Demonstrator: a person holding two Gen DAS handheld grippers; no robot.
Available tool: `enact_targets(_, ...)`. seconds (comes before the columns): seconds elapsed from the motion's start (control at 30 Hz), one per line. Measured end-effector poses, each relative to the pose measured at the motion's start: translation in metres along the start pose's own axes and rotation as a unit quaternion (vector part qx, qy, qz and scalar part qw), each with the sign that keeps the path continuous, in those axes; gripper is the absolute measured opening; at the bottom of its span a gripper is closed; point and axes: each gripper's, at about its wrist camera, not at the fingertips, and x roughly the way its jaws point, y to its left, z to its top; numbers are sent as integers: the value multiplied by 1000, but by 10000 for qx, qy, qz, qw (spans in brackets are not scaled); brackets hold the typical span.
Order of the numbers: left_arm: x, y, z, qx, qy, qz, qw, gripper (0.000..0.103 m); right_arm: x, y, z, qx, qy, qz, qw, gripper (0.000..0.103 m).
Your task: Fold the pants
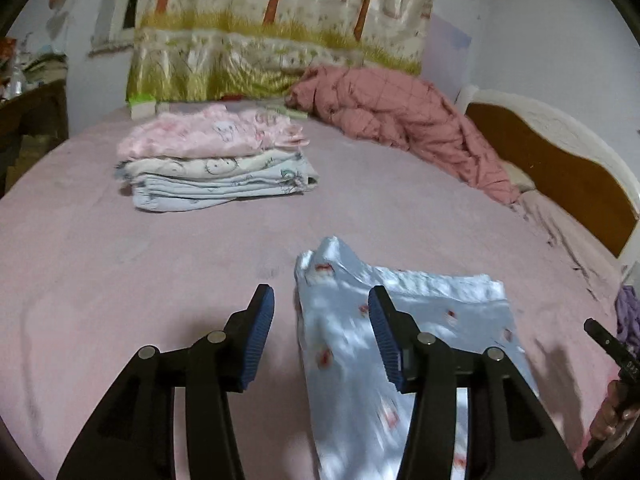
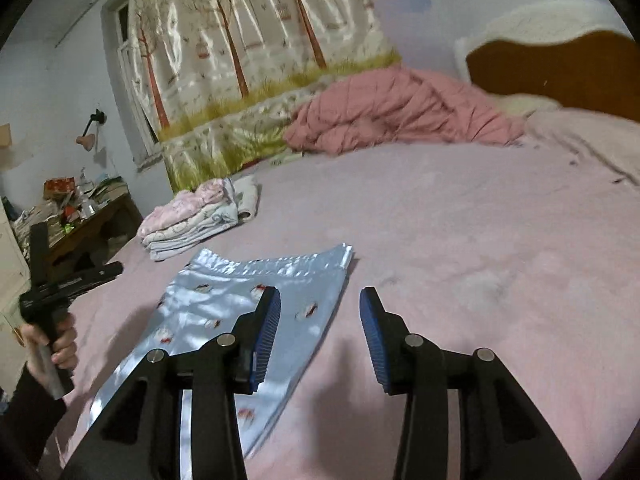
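Note:
Light blue pants (image 1: 404, 344) with small red prints lie flat on the pink bed sheet (image 1: 160, 260). My left gripper (image 1: 320, 296) hovers over their left edge, open, with nothing between its pads. In the right wrist view the pants (image 2: 216, 304) lie to the lower left, waistband toward the far side. My right gripper (image 2: 319, 294) hangs open above their right edge and holds nothing. A hand holds the left gripper's handle (image 2: 48, 300) at the left border. The right gripper's body (image 1: 608, 344) shows at the right border of the left wrist view.
A stack of folded clothes (image 1: 212, 164) sits farther back on the bed, also visible as the stack (image 2: 196, 220). A crumpled pink quilt (image 1: 400, 120) lies by the wooden headboard (image 1: 560, 176). A cluttered desk (image 2: 80, 216) stands left of the bed. A purple cloth (image 1: 628, 312) lies at the right edge.

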Motion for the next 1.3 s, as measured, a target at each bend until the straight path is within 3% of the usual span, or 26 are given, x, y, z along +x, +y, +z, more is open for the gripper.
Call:
enact_targets(0.13,63,9,19,34,693,-461,9965,48,71,-15,24,243,538,332,9977,43)
enact_targets(0.3,114,21,22,-74,1125,-526,9922,45,144,-39,23,830,1324,506,9864,42)
enact_targets(0.33,118,22,22,-107,1131,-562,9919,35,157,-45,21,976,1463,541,9829,39)
enact_targets(0.4,123,22,21,-112,1164,-754,9903,16,170,-50,15,1114,1634,750,9774,19)
enact_targets(0.43,124,21,21,-86,1137,-807,9902,14,173,-50,13,1143,1663,819,9760,15)
enact_targets(0.53,118,14,23,112,952,-852,9917,14,173,-42,11,1000,1631,899,9774,13)
enact_targets(0.57,116,12,24,161,908,-838,9922,17,174,-39,12,958,1620,895,9780,13)
enact_targets(0.63,115,8,28,236,836,-755,9934,39,176,-35,17,888,1558,797,9805,13)
enact_targets(0.73,120,5,35,287,813,-563,9947,40,184,-34,23,820,1561,572,9827,13)
enact_targets(0.77,123,5,36,269,851,-493,9948,38,184,-37,23,833,1557,556,9827,13)
enact_targets(0.83,131,7,39,207,961,-481,9940,3,189,-35,26,752,1522,531,9841,5)
enact_targets(0.9,135,9,39,150,973,-523,9938,2,190,-33,28,582,1500,455,9859,3)
enact_targets(1.07,125,6,46,300,558,-489,9968,1,181,-20,44,188,1176,376,9922,3)
enact_targets(1.2,132,3,51,410,641,-369,9964,2,188,-26,48,356,1261,299,9909,3)
enact_targets(1.27,139,2,47,504,805,-139,9954,7,195,-30,41,429,1423,193,9887,4)
enact_targets(1.3,143,3,45,514,885,-14,9947,21,199,-32,37,478,1525,142,9870,9)
